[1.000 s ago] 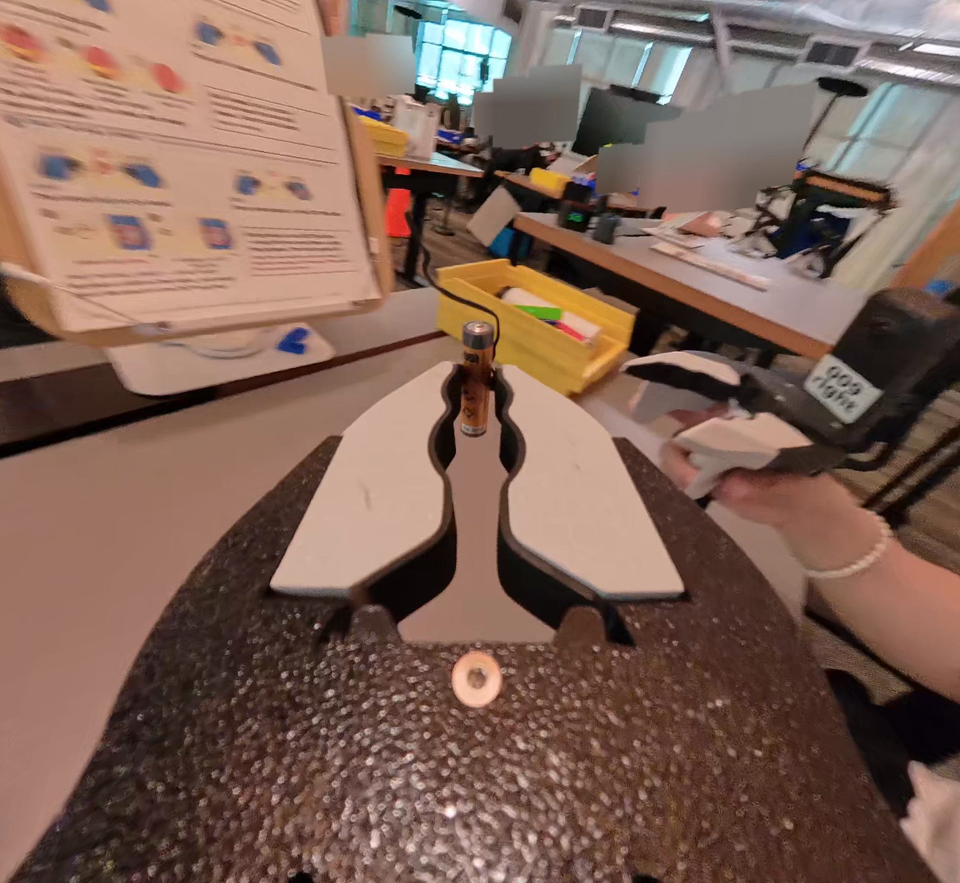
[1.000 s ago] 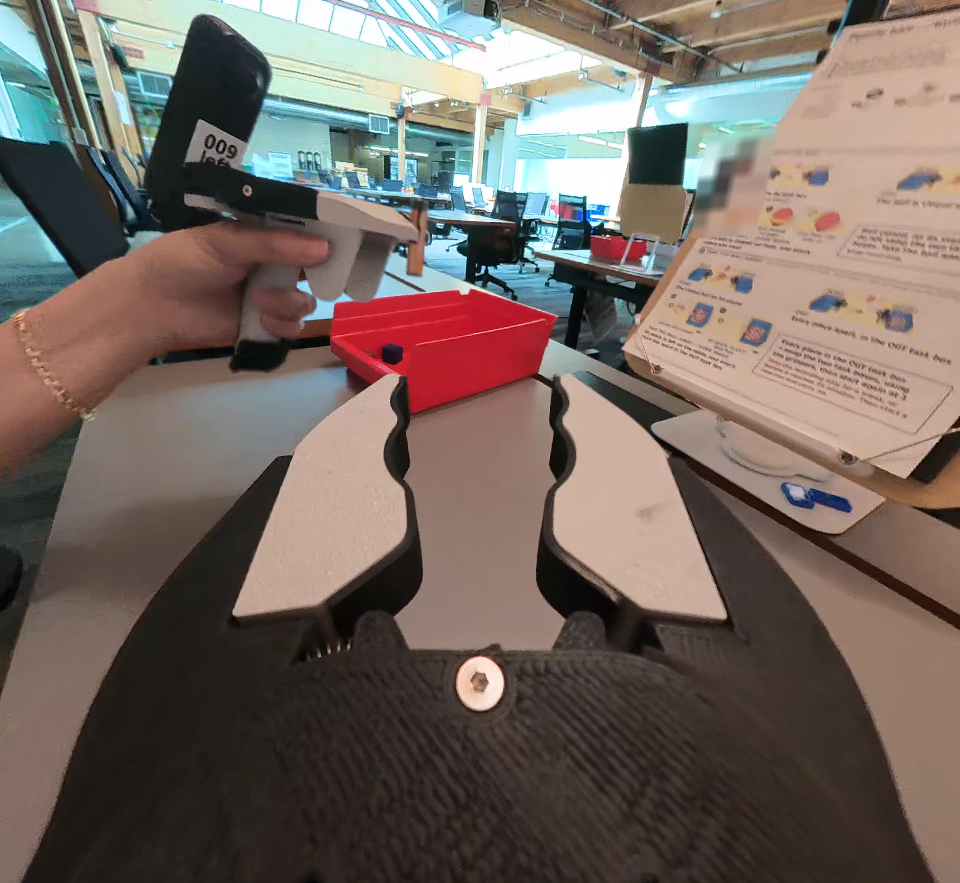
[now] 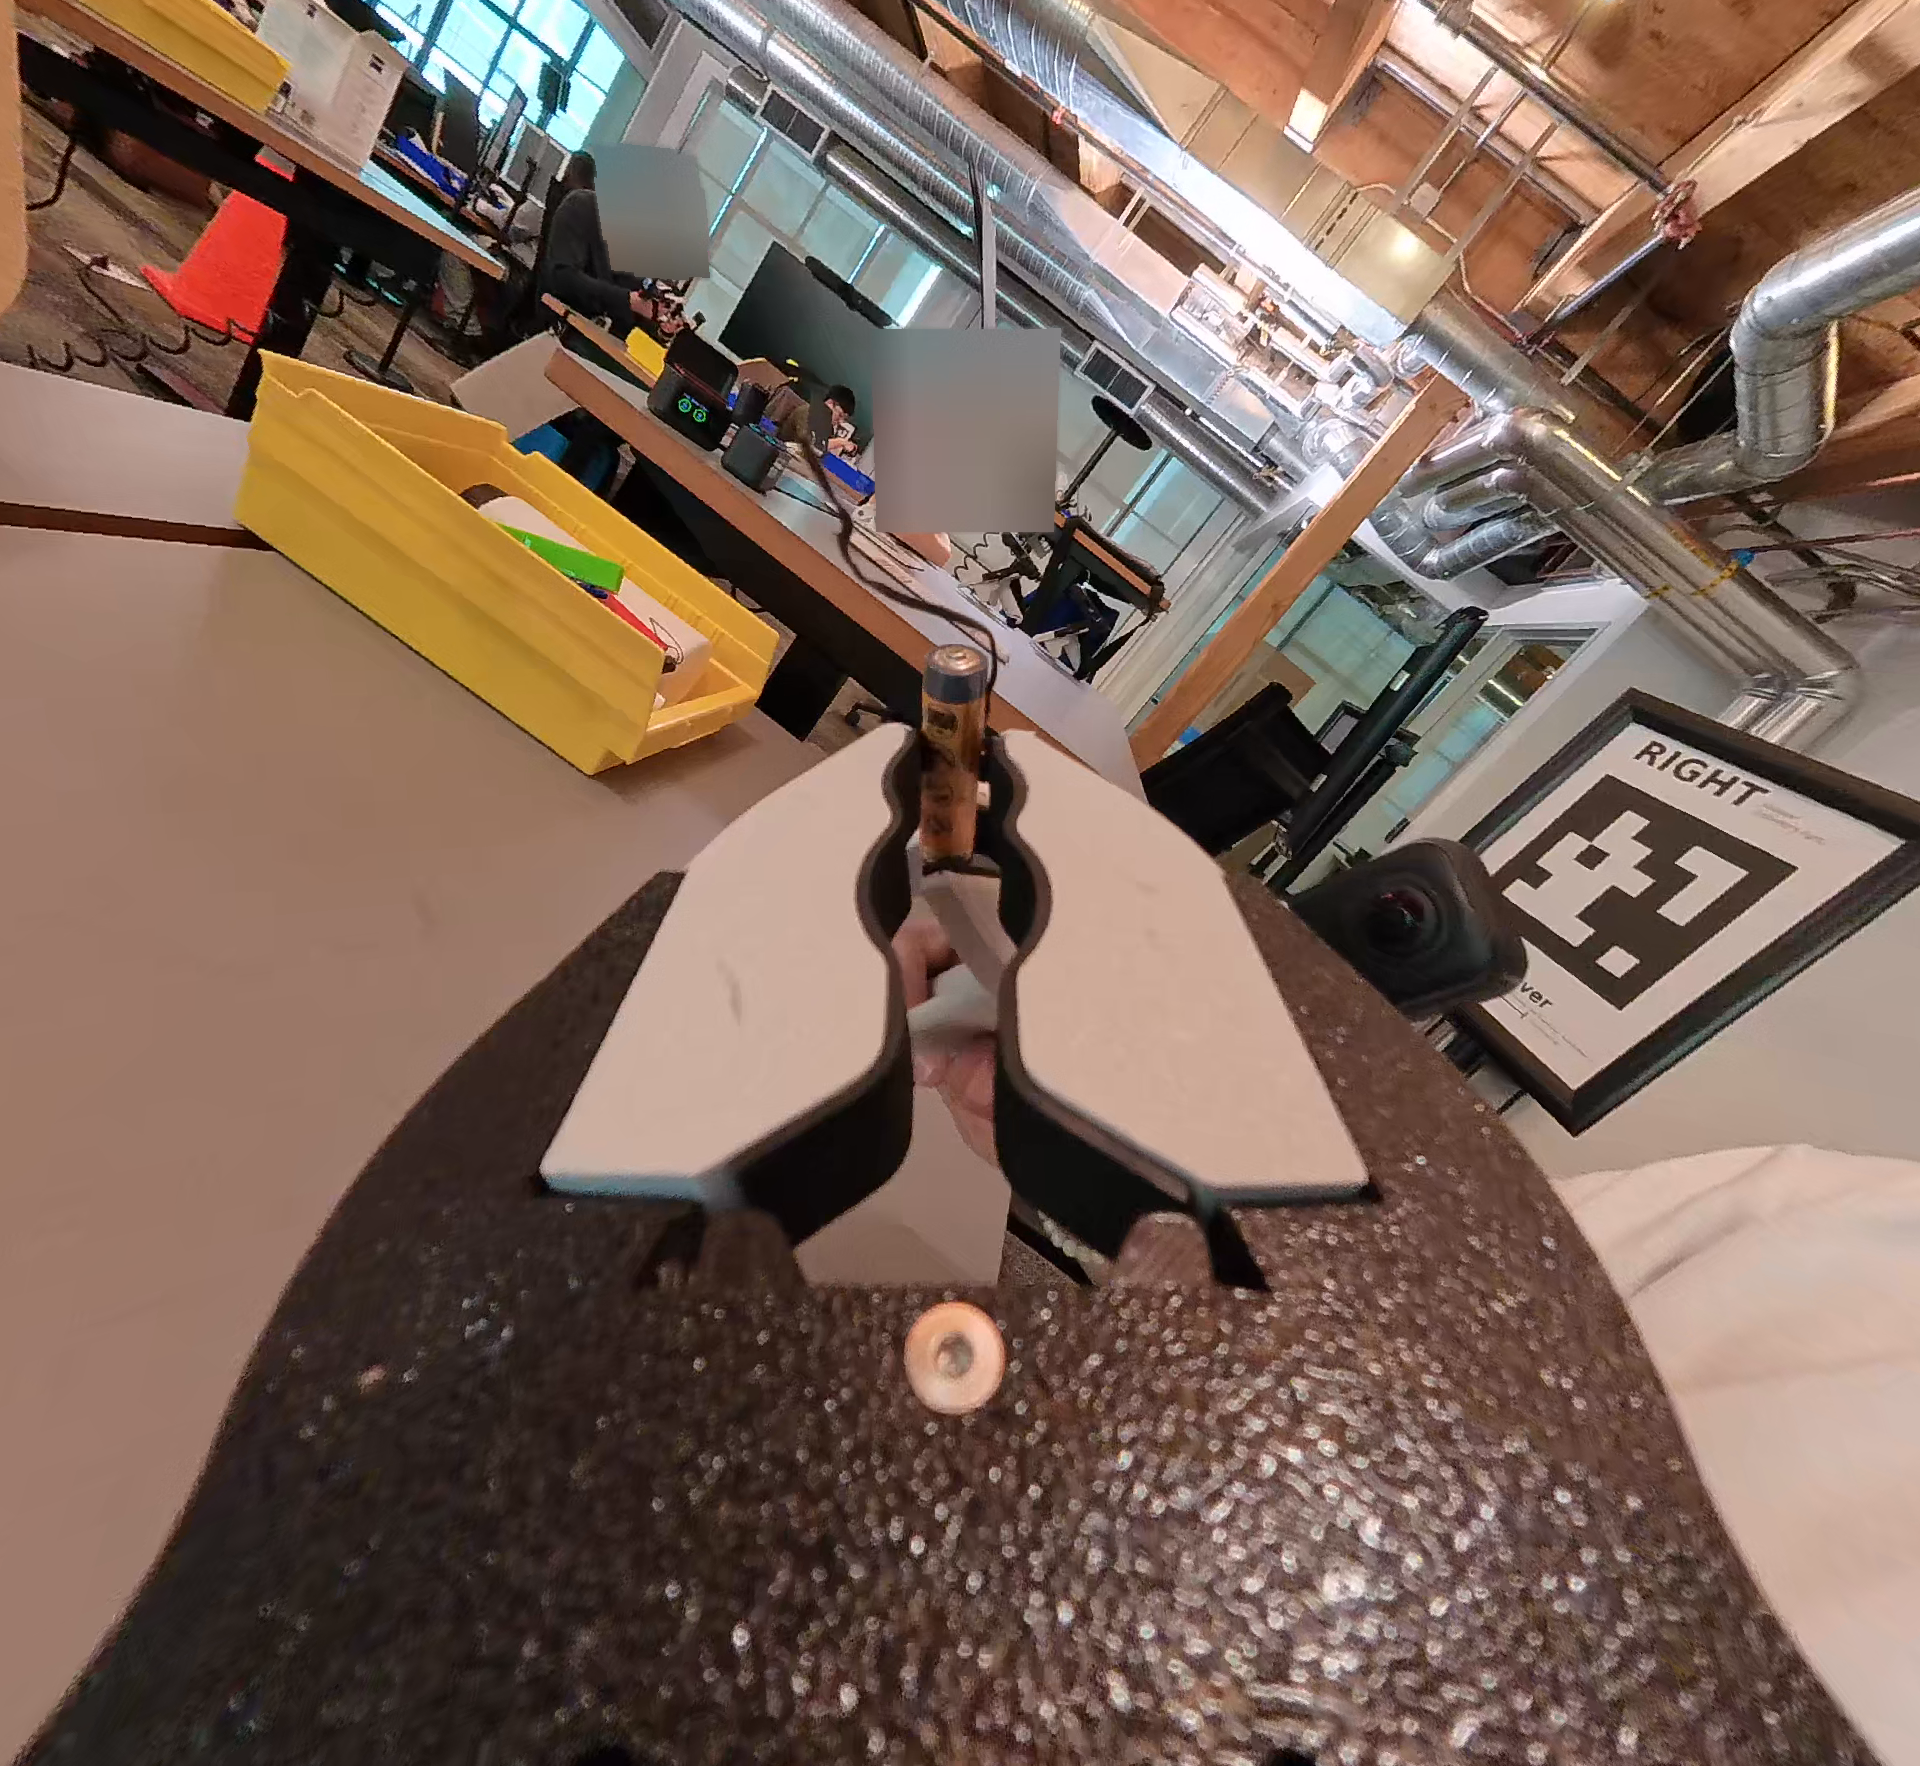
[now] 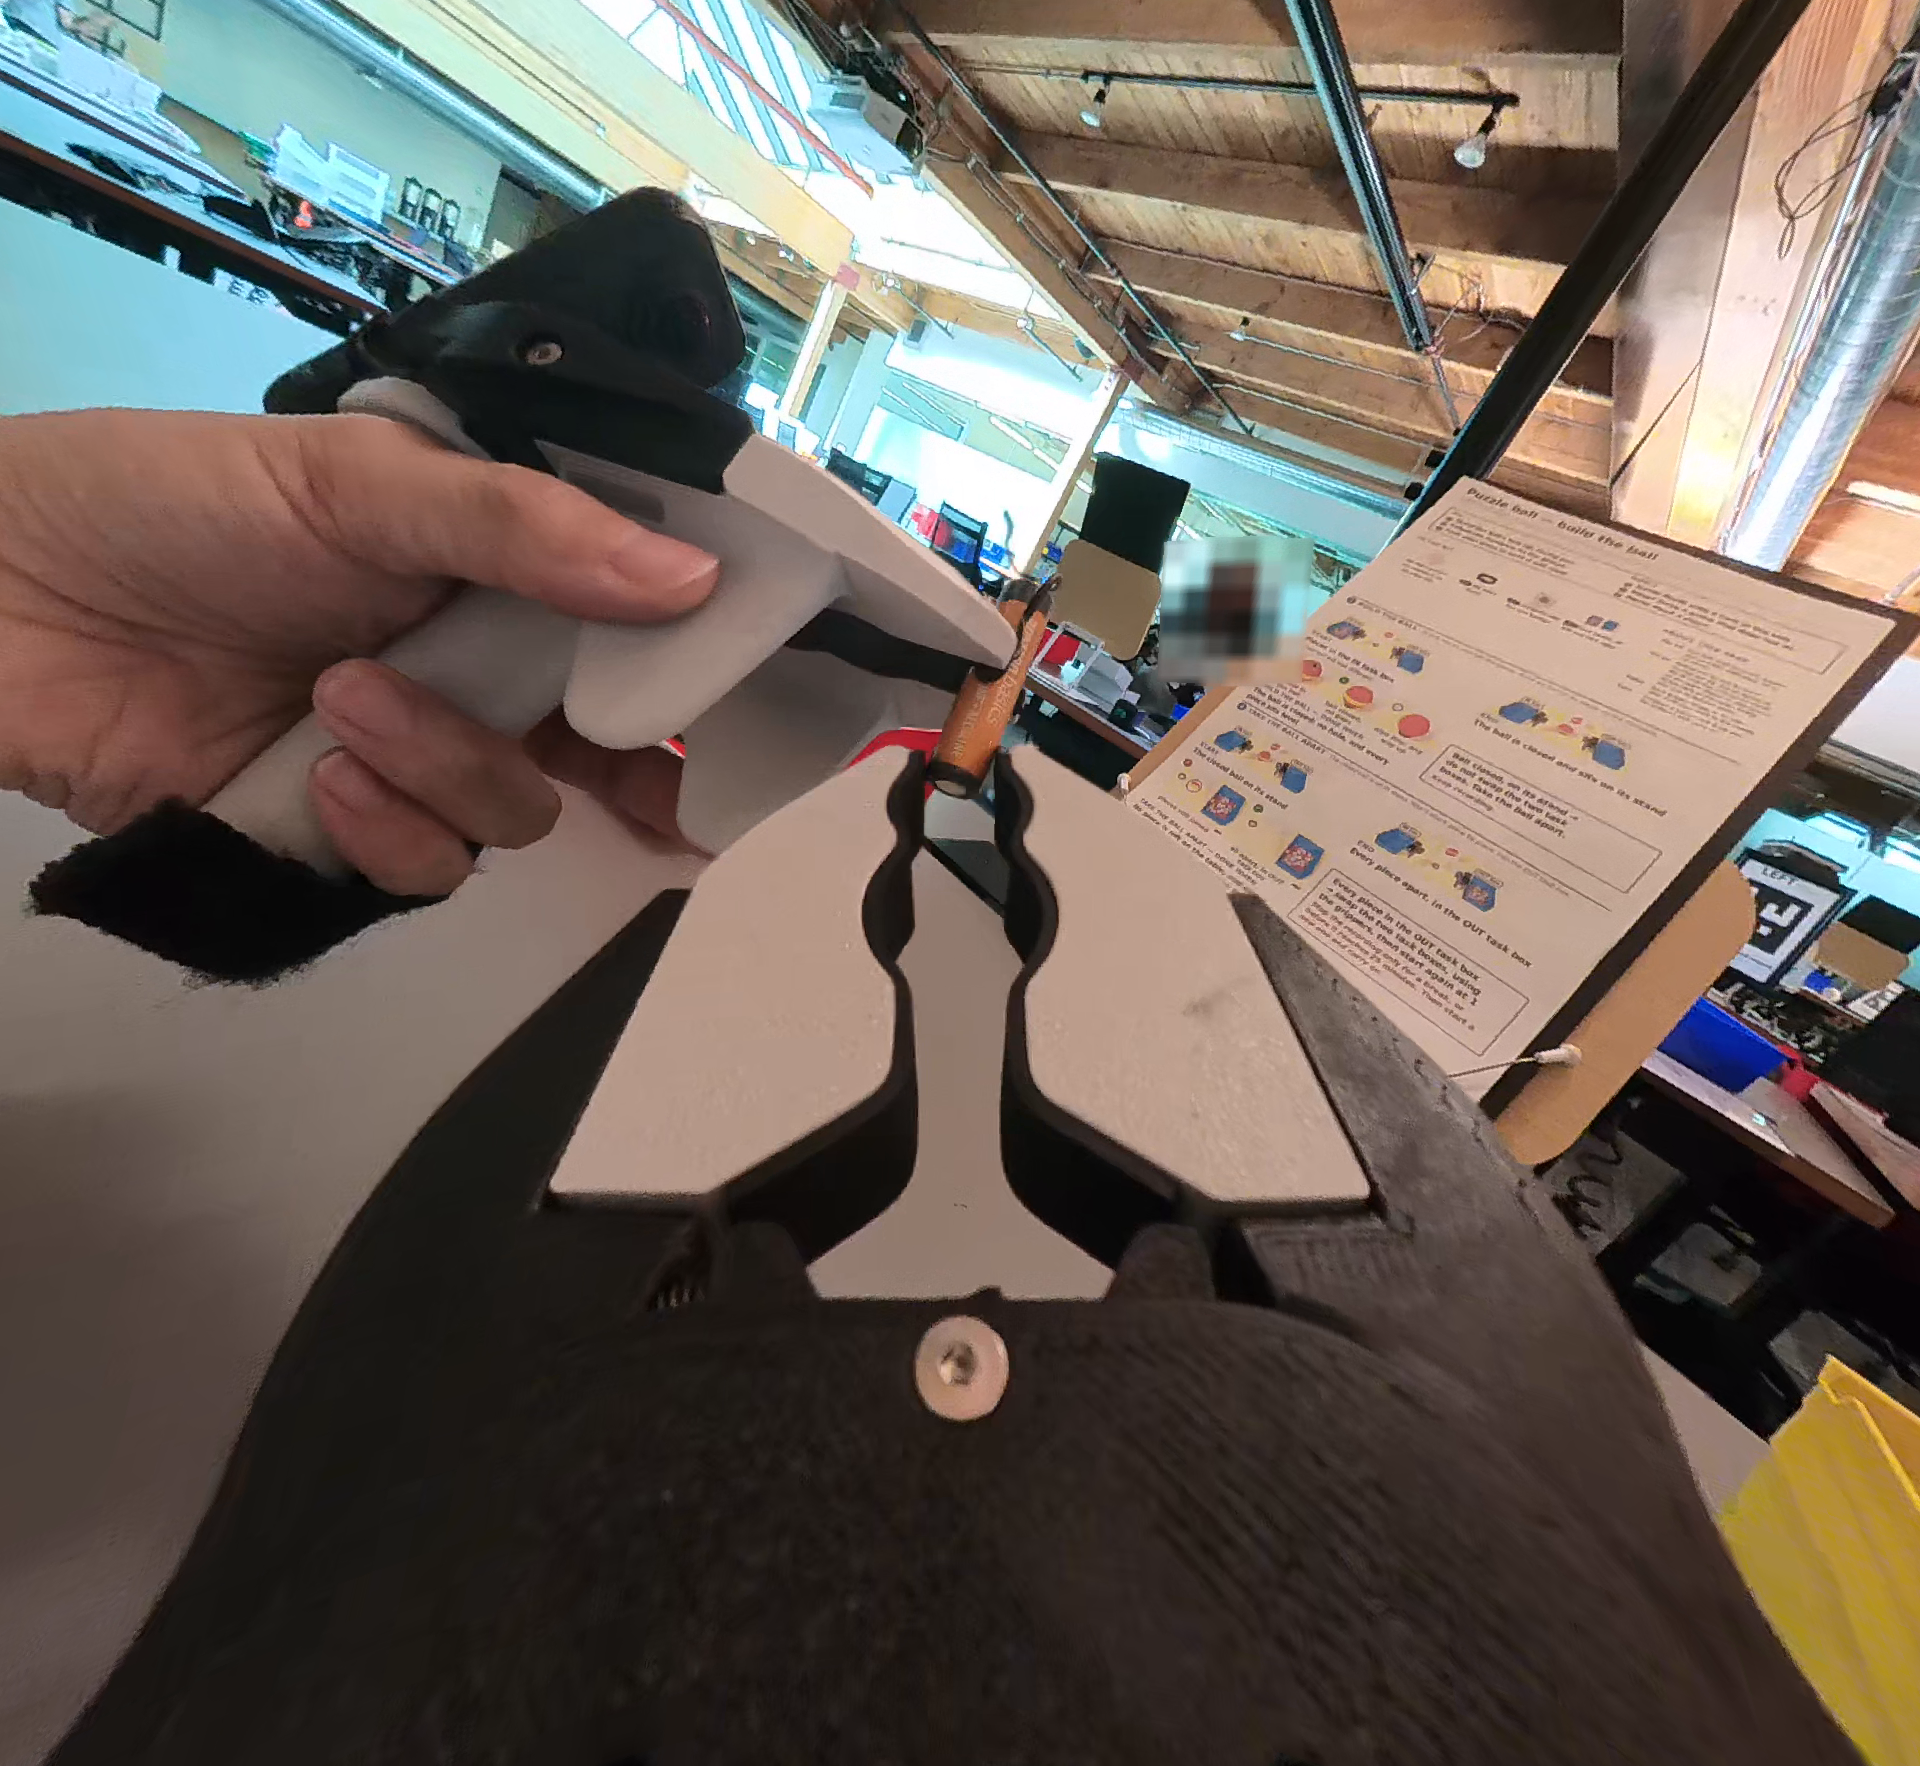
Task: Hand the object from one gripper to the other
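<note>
A slim orange and black battery [image 3: 951,729] stands upright between the fingertips of my left gripper [image 3: 951,752], which is shut on its middle. In the right wrist view a hand holds the left gripper [image 4: 992,667] at the upper left, with the battery [image 4: 987,698] tilted in its tips. My right gripper [image 4: 958,766] has closed in around the battery's lower end, so both grippers hold it. In the left wrist view one white finger [image 3: 961,937] of the right gripper shows under the battery. Its camera [image 3: 1408,927] sits to the right.
A yellow bin [image 3: 416,553] with several coloured pieces sits on the grey table [image 3: 208,885] to the left. An instruction board [image 4: 1507,781] on a stand is at the right. A red bin edge [image 4: 899,737] peeks behind the fingers. A framed black-and-white marker [image 3: 1662,885] is mounted behind the right gripper's camera. Less than 4 cm separates the two grippers' tips.
Both grippers have come together and tilted upward. The right gripper, wide open before, has closed around the battery's lower end. The left gripper still holds the battery.
</note>
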Motion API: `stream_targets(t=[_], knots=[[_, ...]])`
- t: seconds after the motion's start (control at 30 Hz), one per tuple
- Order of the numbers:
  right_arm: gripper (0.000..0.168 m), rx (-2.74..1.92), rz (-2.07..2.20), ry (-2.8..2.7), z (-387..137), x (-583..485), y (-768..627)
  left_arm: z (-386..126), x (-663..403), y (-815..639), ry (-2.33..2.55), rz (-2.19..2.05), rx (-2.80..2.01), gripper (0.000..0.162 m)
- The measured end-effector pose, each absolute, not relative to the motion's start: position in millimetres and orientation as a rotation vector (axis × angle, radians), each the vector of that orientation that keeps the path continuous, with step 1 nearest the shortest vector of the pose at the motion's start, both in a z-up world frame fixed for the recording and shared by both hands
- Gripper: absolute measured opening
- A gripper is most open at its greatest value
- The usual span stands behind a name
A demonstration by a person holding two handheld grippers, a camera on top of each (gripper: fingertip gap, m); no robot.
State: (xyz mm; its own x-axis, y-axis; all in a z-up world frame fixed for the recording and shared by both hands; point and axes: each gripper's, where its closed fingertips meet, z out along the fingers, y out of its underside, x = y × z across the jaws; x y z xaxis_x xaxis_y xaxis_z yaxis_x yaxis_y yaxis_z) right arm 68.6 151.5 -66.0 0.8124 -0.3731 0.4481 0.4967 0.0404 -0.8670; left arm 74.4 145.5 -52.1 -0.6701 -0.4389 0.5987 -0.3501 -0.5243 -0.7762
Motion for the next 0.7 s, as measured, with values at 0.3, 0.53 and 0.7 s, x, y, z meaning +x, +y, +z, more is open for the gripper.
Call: stream_targets(t=[0.3, 0.53, 0.7], knots=[[0.010, -1.393, -0.660, -0.121, -63.6, 70.0, 153.9, -49.5, 74.3, 150.4, 1.496, -2.324, -1.210, 0.011], [0.010, -1.396, -0.813, -0.166, -54.1, 66.1, 160.2, -39.3, 68.2, 158.7, 1.479, -2.367, -1.061, 0.012], [0.010, -1.373, -1.061, -0.316, -32.5, 59.8, 200.9, -18.1, 60.5, 203.2, 1.300, -2.567, -0.917, 0.012]])
